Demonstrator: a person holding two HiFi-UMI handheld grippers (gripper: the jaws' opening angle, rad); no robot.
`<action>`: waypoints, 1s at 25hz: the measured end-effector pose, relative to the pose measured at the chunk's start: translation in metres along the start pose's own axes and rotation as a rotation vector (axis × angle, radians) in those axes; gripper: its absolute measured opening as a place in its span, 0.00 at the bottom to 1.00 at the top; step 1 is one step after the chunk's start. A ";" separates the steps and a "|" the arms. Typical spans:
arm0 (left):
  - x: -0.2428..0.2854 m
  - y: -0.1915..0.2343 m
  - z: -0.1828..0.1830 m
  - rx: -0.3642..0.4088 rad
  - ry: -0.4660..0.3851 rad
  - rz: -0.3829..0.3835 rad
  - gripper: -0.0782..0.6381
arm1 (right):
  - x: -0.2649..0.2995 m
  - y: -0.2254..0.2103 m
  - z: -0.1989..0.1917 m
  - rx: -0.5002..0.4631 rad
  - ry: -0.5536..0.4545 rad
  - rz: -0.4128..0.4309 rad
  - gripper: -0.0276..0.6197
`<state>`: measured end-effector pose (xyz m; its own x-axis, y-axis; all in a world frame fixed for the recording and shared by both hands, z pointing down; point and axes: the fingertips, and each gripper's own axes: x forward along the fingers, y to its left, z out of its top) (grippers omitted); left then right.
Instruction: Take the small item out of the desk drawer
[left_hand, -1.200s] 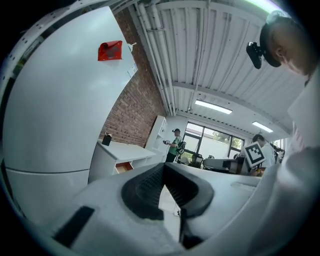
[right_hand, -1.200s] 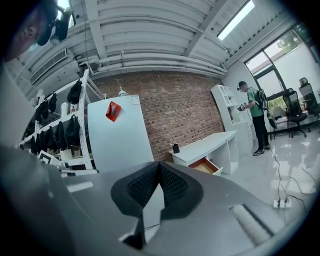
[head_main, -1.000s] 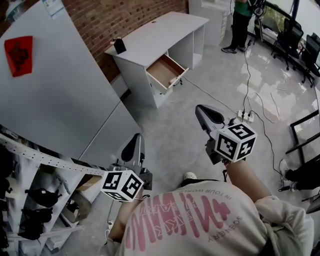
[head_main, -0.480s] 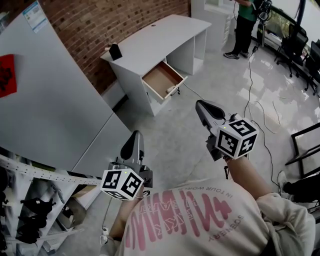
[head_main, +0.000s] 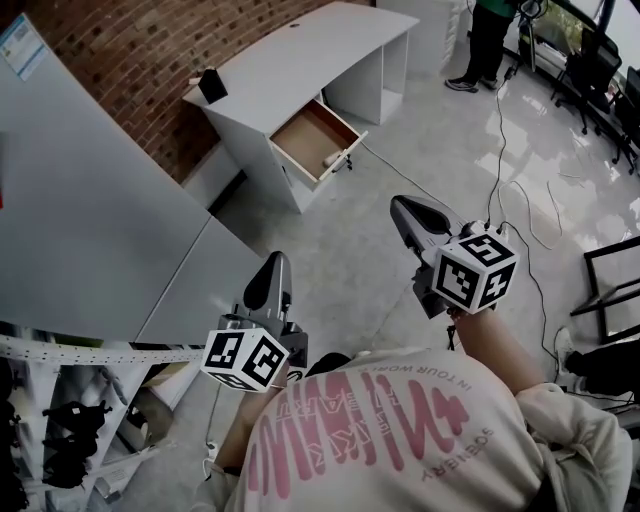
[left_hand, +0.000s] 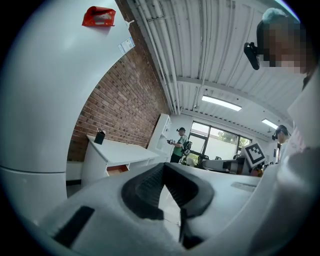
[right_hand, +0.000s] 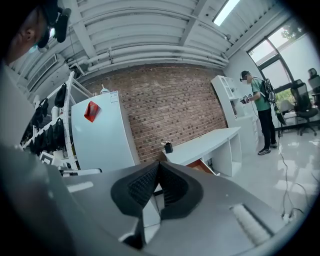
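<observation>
Where the small item (head_main: 327, 158) lies: pale little lump in the front corner of the open drawer (head_main: 300, 135), on the brown, wood-look bottom.
Worktop (head_main: 300, 50): smooth white slab with a curved edge, against a rough brick wall (head_main: 130, 50); black box (head_main: 211, 84) on one corner.
Left gripper (head_main: 277, 262): ribbed black fingers (left_hand: 145, 189) pressed together, empty, well short of the drawer.
Right gripper (head_main: 402, 206): fingers (right_hand: 141, 187) likewise tip to tip, nothing between.

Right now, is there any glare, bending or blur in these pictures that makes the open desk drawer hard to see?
Head view: even light, no blur, the drawer clear; pale glare on the glossy floor at right. Left gripper view: strong fisheye bending, dark corners, a ceiling lamp blown out, the drawer tiny. Right gripper view: same bending; the near fingers block the view below the drawer.
</observation>
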<state>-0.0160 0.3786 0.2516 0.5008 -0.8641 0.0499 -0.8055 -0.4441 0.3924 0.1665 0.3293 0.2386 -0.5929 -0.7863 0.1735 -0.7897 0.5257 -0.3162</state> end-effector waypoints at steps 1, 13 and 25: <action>0.003 0.001 -0.002 -0.004 0.004 0.001 0.11 | 0.001 -0.003 -0.002 0.004 0.003 -0.002 0.05; 0.029 -0.008 -0.010 -0.004 0.040 -0.022 0.11 | -0.007 -0.038 -0.006 0.082 -0.005 -0.051 0.05; 0.059 0.031 -0.026 -0.051 0.091 -0.020 0.11 | 0.034 -0.057 -0.029 0.169 0.056 -0.065 0.05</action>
<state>-0.0037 0.3203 0.2911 0.5447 -0.8294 0.1238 -0.7791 -0.4460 0.4405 0.1872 0.2823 0.2899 -0.5527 -0.7952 0.2491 -0.7920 0.4083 -0.4539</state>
